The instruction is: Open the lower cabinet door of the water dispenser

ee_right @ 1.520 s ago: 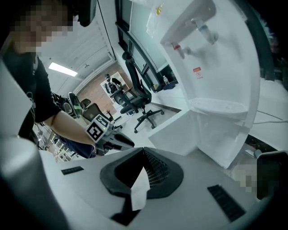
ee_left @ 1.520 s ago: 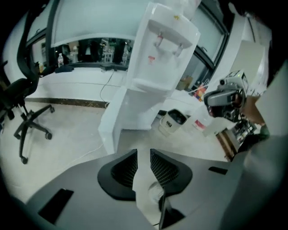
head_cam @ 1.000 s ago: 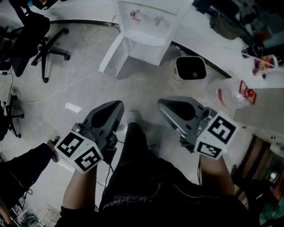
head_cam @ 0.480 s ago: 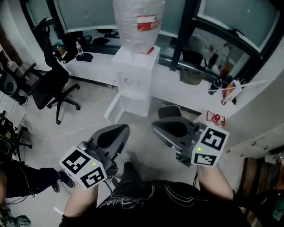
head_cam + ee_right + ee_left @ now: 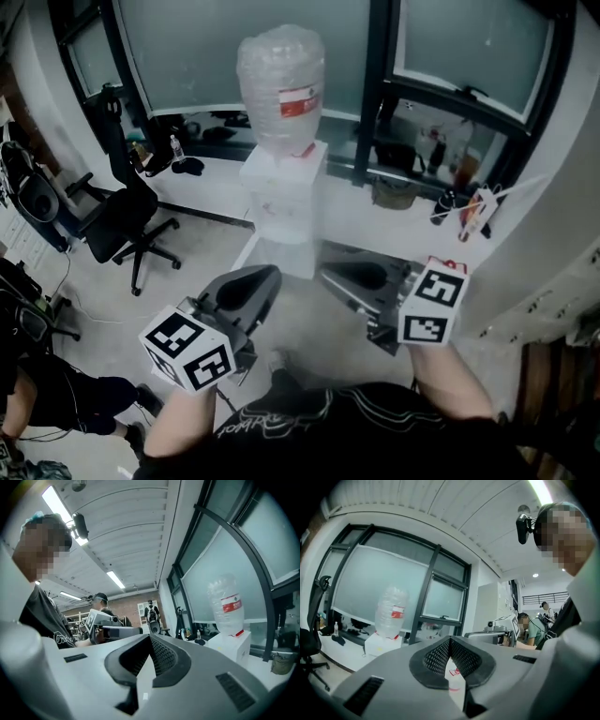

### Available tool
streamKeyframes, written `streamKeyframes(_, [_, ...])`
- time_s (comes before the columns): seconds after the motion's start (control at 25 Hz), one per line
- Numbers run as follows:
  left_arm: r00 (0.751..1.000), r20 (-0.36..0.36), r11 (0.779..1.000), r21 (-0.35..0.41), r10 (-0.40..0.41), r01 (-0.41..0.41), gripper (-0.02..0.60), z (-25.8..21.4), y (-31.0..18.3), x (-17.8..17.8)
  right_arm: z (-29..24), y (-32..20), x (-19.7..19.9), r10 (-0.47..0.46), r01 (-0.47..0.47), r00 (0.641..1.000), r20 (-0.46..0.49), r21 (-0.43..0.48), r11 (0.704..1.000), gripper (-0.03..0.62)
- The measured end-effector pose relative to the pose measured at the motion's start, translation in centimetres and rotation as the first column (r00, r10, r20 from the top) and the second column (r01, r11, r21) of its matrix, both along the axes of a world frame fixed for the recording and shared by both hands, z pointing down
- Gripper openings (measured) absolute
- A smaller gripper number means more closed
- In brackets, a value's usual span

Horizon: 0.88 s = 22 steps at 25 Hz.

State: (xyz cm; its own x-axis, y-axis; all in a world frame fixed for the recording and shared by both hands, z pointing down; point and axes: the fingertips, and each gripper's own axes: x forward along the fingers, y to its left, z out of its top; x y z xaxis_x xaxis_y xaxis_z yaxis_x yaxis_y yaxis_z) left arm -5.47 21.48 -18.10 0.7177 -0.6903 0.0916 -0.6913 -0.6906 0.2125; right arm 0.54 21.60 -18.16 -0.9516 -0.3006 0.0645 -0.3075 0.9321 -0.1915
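Observation:
A white water dispenser (image 5: 279, 202) with a clear bottle (image 5: 279, 89) on top stands against the window ledge. Its lower cabinet door (image 5: 246, 253) seems to stand swung out to the left, small and partly hidden. My left gripper (image 5: 269, 274) and right gripper (image 5: 328, 277) are held side by side, level, well short of the dispenser. Both are shut with nothing between the pads. In the left gripper view, the dispenser (image 5: 382, 645) is far off beyond the left gripper (image 5: 450, 639). It shows in the right gripper view as the dispenser (image 5: 233, 648), right of the right gripper (image 5: 150, 637).
A black office chair (image 5: 127, 214) stands on the floor to the left. A low white ledge (image 5: 337, 220) under the windows carries bags and small items (image 5: 459, 202). Another person's leg (image 5: 42, 394) is at the lower left. People stand far back in both gripper views.
Both grippers have risen while staying shut. The head view has swung up from the floor to the window, so the whole dispenser with its bottle now shows.

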Motion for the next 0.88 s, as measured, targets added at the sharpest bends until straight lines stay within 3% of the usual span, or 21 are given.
streamKeyframes(0.32, [1.000, -0.024, 1.000, -0.004, 0.019, -0.019, 0.000, -0.9, 1.2, 1.5, -1.0, 1.7, 0.8, 0.009, -0.009, 1.000, 0.010, 0.037, 0.999, 0.012])
streamKeyframes(0.88, [0.999, -0.006, 0.999, 0.034, 0.037, -0.037, 0.000, -1.9, 2.6, 2.0, -2.4, 3.1, 1.6, 0.027, -0.029, 0.999, 0.016, 0.085, 0.996, 0.012])
